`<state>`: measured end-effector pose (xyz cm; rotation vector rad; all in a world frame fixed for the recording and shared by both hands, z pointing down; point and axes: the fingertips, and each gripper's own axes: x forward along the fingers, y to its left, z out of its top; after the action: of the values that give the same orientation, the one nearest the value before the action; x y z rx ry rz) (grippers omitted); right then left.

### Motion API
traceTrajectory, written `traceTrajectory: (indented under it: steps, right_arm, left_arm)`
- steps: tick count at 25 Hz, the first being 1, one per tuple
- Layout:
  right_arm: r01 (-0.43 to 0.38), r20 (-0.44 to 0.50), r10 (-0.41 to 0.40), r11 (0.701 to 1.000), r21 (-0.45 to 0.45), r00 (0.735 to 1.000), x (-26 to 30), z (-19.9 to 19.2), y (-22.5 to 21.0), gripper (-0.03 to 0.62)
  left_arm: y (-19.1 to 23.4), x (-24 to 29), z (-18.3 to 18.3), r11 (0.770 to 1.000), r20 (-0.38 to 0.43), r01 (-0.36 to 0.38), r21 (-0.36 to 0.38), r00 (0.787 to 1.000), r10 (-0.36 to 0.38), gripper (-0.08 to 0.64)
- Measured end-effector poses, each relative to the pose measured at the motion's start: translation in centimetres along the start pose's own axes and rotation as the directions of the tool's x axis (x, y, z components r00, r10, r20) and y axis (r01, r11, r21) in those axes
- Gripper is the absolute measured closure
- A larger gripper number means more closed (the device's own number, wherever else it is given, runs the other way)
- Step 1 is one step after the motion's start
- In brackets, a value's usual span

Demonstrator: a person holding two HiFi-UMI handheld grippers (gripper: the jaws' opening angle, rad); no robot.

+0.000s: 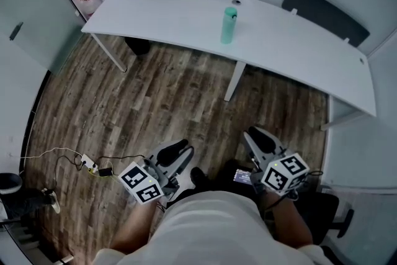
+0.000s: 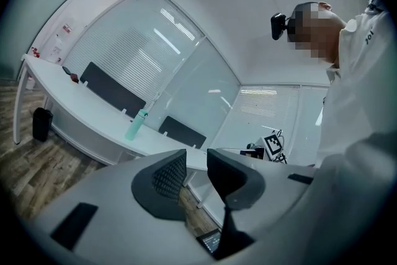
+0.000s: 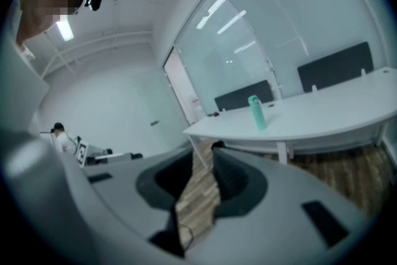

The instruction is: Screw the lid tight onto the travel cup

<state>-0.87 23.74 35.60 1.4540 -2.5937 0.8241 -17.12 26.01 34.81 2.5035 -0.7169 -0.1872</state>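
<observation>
The travel cup [image 1: 229, 25] stands well apart from both open jaws.

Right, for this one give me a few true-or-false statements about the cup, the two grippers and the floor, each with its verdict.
The travel cup stands upright on the white table. True.
The left gripper grips the cup. False: its jaws stand apart with nothing between them, and the cup is far off on the table.
The right gripper is open and empty. True.
The floor is grey carpet. False: it is wood-patterned planks.
</observation>
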Motion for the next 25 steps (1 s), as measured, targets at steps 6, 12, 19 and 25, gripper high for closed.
traceTrajectory:
  steps: [6,12,19,25]
  right_arm:
    - [-0.044,-0.011,0.044,0.999,-0.016,0.999,2.3,1.4,-1.7,0.494]
    - [-0.092,-0.029,0.091,0.995,-0.034,0.995,4.2,3.6,-5.0,0.494]
    - [-0.134,-0.060,0.132,0.990,-0.036,0.989,5.7,6.6,-10.8,0.494]
    - [-0.157,-0.070,0.154,0.987,-0.040,0.986,6.2,8.8,-15.5,0.494]
  left_arm:
    - [1.3,2.2,0.7,1.000,0.006,-0.025,0.014,1.000,0.025,0.448]
    - [2.3,6.1,1.5,0.998,0.024,-0.061,0.019,0.998,0.060,0.448]
    - [3.1,13.0,2.0,0.996,0.031,-0.092,0.014,0.995,0.092,0.448]
    - [3.7,18.5,2.2,0.994,0.030,-0.109,0.013,0.994,0.109,0.448]
